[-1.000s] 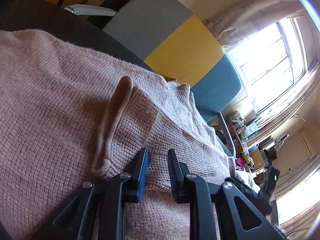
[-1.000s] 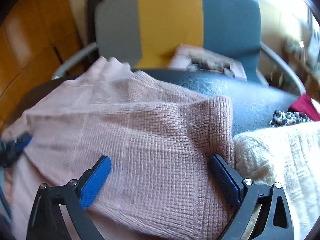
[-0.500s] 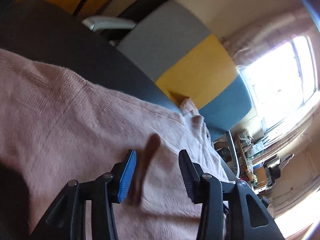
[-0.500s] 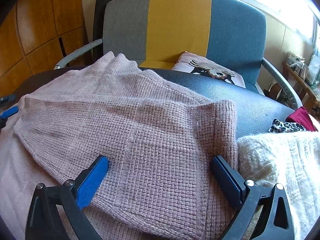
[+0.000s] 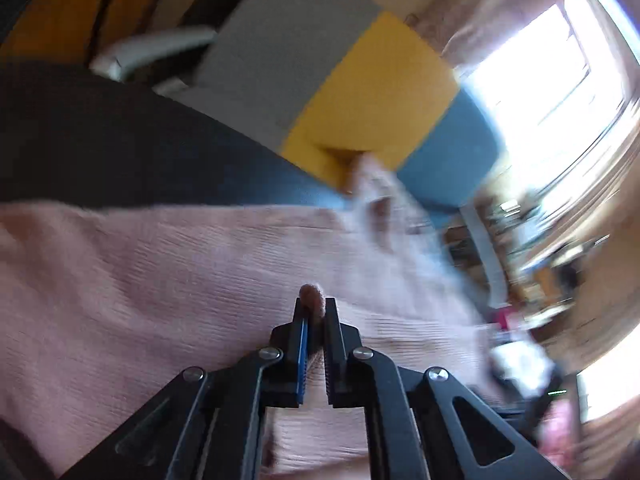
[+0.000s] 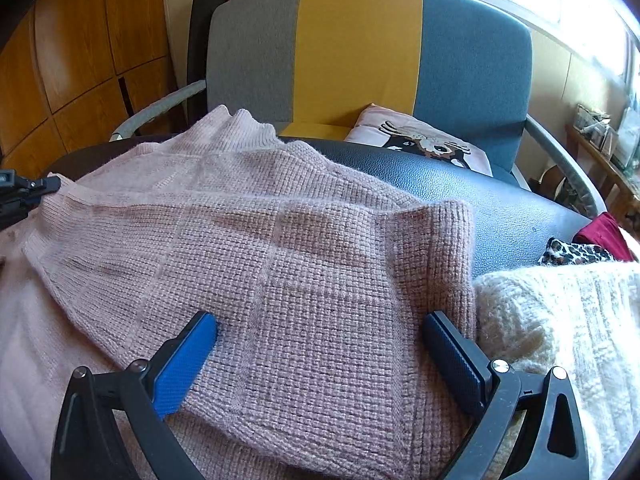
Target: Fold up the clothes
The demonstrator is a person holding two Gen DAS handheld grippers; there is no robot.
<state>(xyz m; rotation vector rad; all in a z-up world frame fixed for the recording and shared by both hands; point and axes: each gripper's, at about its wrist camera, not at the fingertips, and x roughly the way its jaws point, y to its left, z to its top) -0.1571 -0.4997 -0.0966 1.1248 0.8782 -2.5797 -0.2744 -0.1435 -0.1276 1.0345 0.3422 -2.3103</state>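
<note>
A pink knitted sweater [image 6: 304, 264] lies spread over a dark leather seat [image 6: 504, 204], one part folded across the body. My right gripper [image 6: 320, 340] hovers open just above that folded part, its blue pads wide apart. In the left wrist view the same sweater [image 5: 160, 272] fills the lower half, blurred by motion. My left gripper [image 5: 314, 312] is shut on a small fold of the pink knit, which sticks up between the pads. The left gripper's tip also shows at the far left edge of the right wrist view, at the sweater's side.
A cream fluffy knit [image 6: 560, 320] lies right of the sweater, with leopard-print cloth [image 6: 576, 252] and red cloth [image 6: 604, 232] behind. A grey, yellow and blue armchair [image 6: 360, 48] holds a printed cushion [image 6: 424, 144]. Wooden panels [image 6: 80, 60] stand left, a bright window [image 5: 560, 80] right.
My left gripper opened and moved along the sweater, then shut on a fold of it. The right gripper stayed open and nearly still above the folded part.
</note>
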